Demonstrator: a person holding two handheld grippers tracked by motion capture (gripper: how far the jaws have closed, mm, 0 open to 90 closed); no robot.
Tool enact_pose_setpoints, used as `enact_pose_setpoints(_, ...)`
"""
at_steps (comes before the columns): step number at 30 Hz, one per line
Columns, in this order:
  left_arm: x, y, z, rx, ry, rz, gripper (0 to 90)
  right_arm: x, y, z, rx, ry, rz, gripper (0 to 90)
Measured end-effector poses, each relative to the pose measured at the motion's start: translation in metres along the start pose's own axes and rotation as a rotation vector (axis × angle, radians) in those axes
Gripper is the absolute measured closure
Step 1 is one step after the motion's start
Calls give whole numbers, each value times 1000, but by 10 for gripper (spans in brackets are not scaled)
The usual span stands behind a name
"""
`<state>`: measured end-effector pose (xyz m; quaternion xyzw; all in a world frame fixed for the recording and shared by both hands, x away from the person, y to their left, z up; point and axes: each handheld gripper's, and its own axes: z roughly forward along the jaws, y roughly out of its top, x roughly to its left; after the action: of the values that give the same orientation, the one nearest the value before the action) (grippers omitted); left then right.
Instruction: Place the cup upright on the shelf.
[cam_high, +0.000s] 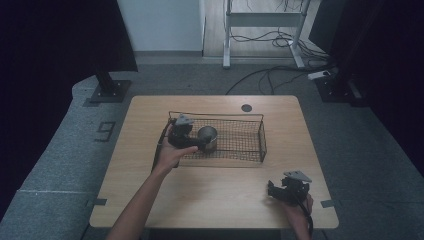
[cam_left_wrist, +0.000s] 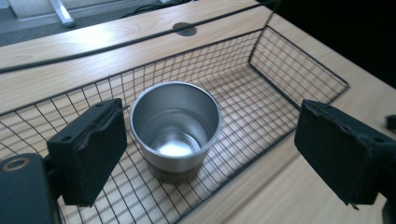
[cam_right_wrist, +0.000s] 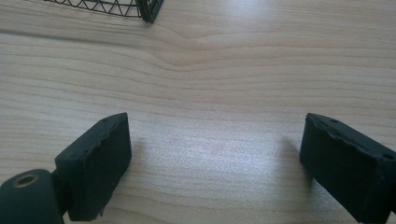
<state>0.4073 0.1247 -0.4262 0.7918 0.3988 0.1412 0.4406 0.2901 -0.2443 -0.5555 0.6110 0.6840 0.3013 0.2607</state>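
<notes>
A shiny steel cup (cam_high: 207, 136) (cam_left_wrist: 175, 126) stands upright and empty in the left half of a black wire basket (cam_high: 260, 131) (cam_left_wrist: 299, 65) at the middle of the wooden table (cam_high: 225, 200). My left gripper (cam_high: 198, 142) (cam_left_wrist: 215, 119) hovers at the basket's near-left side, open, its pads wide on either side of the cup and not touching it. My right gripper (cam_high: 272, 189) (cam_right_wrist: 217, 128) is low over bare wood near the table's front right corner, open, with nothing between its pads.
A round cable hole (cam_high: 246, 107) (cam_left_wrist: 184, 29) sits behind the basket near the table's far edge. The basket's near corner (cam_right_wrist: 149, 11) lies ahead of the right gripper. Cables and a desk frame (cam_high: 265, 20) are on the floor beyond.
</notes>
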Motion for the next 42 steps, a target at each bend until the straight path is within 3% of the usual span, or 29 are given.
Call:
enact_pose_setpoints(9, 3, -26, -28, -24, -52, -9, 133, 0, 0, 0, -1, 0, 4, 89)
enact_pose_setpoints(14, 6, -45, -44, -33, -35, -6, 130, 0, 0, 0, -1, 0, 2, 88)
enact_pose_setpoints(17, 10, -58, -51, -40, -42, -27, 130, 0, 0, 0, -1, 0, 3, 88)
enact_pose_setpoints(19, 13, -71, -55, -24, -15, -18, 129, 0, 0, 0, 0, 0, 3, 88)
enact_pose_setpoints(23, 15, -89, -61, -22, -23, -39, 130, 0, 0, 0, 0, 0, 2, 88)
enact_pose_setpoints(32, 14, -120, -67, -12, -36, -71, 131, 0, 0, 0, 0, 0, 2, 89)
enact_pose_setpoints(34, 16, -128, -66, -10, -22, -80, 136, 0, 0, 0, -1, 0, 3, 90)
enact_pose_setpoints(38, 17, -133, -62, 13, -22, -84, 140, 0, 0, 0, -1, 0, 3, 90)
enact_pose_setpoints(39, 18, -135, -61, 13, 1, -82, 141, 0, 0, 0, -1, -1, 4, 91)
enact_pose_setpoints(42, 18, -138, -61, 1, -7, -97, 141, 0, 0, 0, -1, 0, 3, 90)
